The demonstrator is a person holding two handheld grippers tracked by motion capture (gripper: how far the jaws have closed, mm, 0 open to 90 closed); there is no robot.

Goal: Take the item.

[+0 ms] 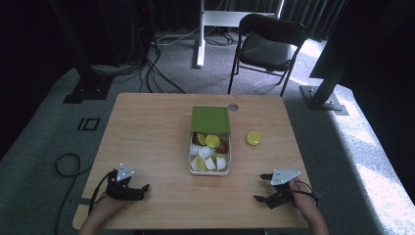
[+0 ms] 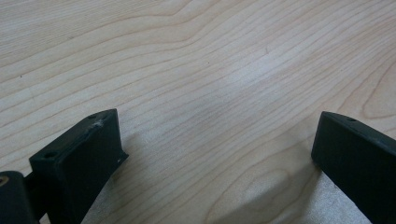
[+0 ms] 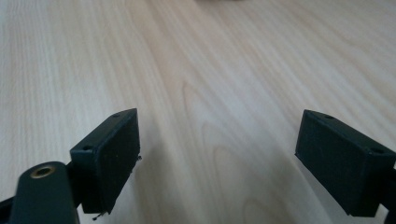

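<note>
A white box (image 1: 192, 157) sits mid-table with its green lid (image 1: 210, 119) slid back over the far end. Inside lie several small capsules, white, lime-yellow and brown. One lime-yellow capsule (image 1: 253, 138) lies alone on the wood to the right of the box. My left gripper (image 1: 142, 191) rests near the front left edge, open, with bare wood between its fingers (image 2: 88, 154). My right gripper (image 1: 262, 187) rests near the front right edge, also open over bare wood, fingers (image 3: 109, 154) wide apart. Both are well apart from the box.
The wooden table (image 1: 147, 132) has a small round grommet (image 1: 233, 106) near its far edge. Beyond it stand a black folding chair (image 1: 268, 46), a white desk leg (image 1: 200, 34) and cables on the grey carpet. A black cable loop (image 1: 66, 164) lies left of the table.
</note>
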